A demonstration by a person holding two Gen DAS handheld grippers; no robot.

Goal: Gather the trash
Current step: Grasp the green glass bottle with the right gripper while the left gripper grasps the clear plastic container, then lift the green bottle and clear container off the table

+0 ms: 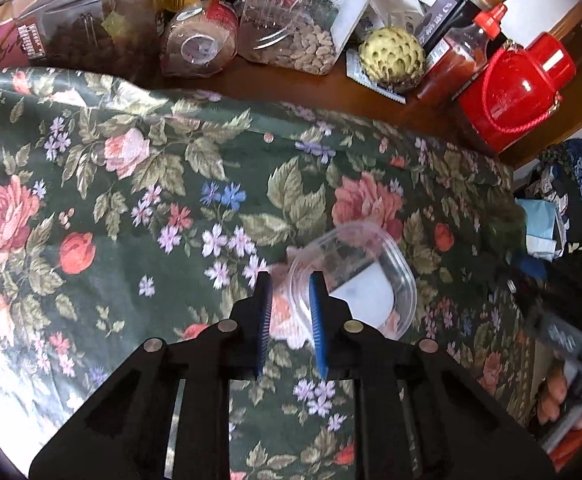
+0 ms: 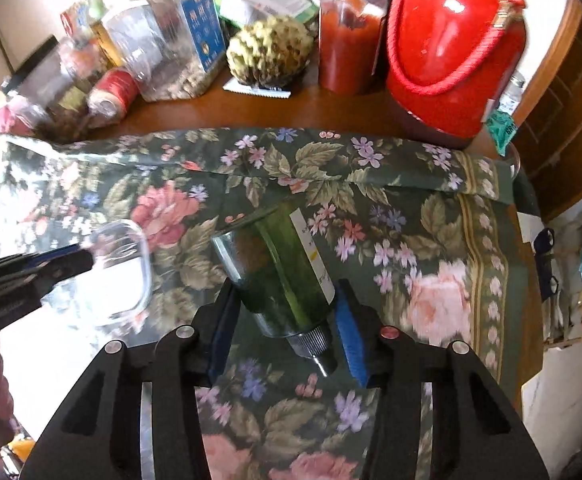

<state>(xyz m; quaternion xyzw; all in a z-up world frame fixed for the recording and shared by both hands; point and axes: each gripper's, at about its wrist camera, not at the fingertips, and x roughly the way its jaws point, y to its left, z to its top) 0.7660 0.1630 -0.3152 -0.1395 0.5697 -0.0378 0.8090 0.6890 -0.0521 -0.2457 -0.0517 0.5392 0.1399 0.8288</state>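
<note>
Along the back of the wooden counter [image 2: 251, 110] stands a crowd of things: a glossy red jar [image 2: 455, 44] with a red cord, a bottle of red sauce [image 2: 347, 40], a knobbly green-yellow fruit [image 2: 269, 54], a clear tub of nuts [image 2: 175, 48] and a wrapped roll [image 2: 113, 94]. None of them stands between the claws and the trash. A dark green cloth [image 1: 131, 184] printed with pink roses and leaves covers the near part of the counter, its far edge rumpled.

The left claw [image 1: 289, 296] has its blue ribbed pads narrowed around one wall of a clear plastic tub [image 1: 387, 264], rounded at the corners and lying on the cloth; one pad is inside the rim, the other outside, and whether they already press on it cannot be told. The right claw [image 2: 283, 312] straddles a green tube [image 2: 279, 264] with a white label and a ribbed silver neck [image 2: 311, 342], lying on the cloth just beside the tub; the pads sit close at both sides, contact uncertain.

Cluttered bags and boxes [image 1: 563, 208] fill the room beyond the counter's right edge
</note>
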